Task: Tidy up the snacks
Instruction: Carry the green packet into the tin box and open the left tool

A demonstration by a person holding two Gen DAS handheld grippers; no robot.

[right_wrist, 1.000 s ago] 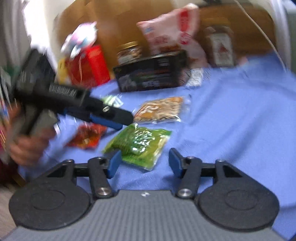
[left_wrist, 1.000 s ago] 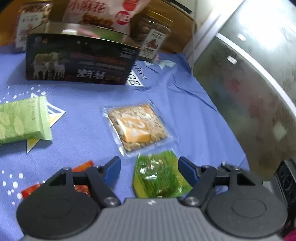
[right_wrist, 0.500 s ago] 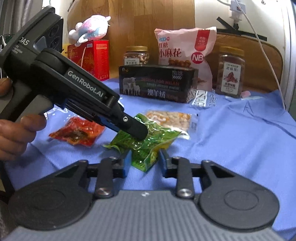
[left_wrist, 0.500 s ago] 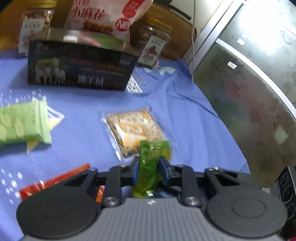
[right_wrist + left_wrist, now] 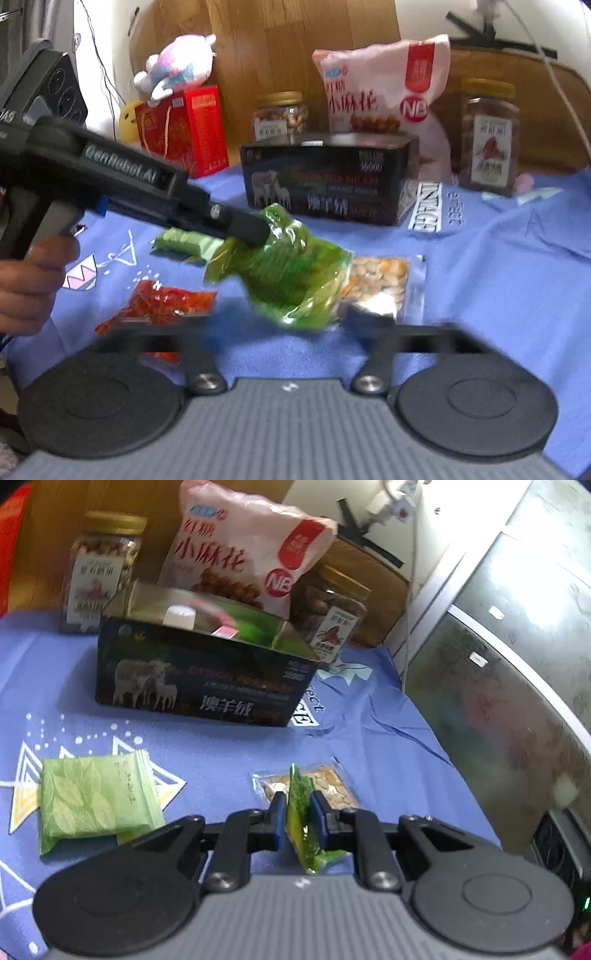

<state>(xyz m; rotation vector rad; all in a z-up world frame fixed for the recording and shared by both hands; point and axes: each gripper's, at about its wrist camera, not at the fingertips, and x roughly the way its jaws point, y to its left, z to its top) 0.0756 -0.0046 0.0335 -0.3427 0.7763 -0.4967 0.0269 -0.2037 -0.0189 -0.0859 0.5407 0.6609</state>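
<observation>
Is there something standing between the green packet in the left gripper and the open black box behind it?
Nothing visible blocks it. The left gripper holds the green packet lifted above the cloth. The nut packet lies flat beneath, and only bare blue cloth leads to the black box.

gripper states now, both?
Left claw: closed on the green snack packet, lifted off the cloth.
Right claw: open, holding nothing.

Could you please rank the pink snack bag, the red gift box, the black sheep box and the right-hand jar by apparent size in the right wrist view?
1. black sheep box and pink snack bag: alike, and the box hides the bag's base, so unranked.
3. red gift box.
4. right-hand jar.
</observation>
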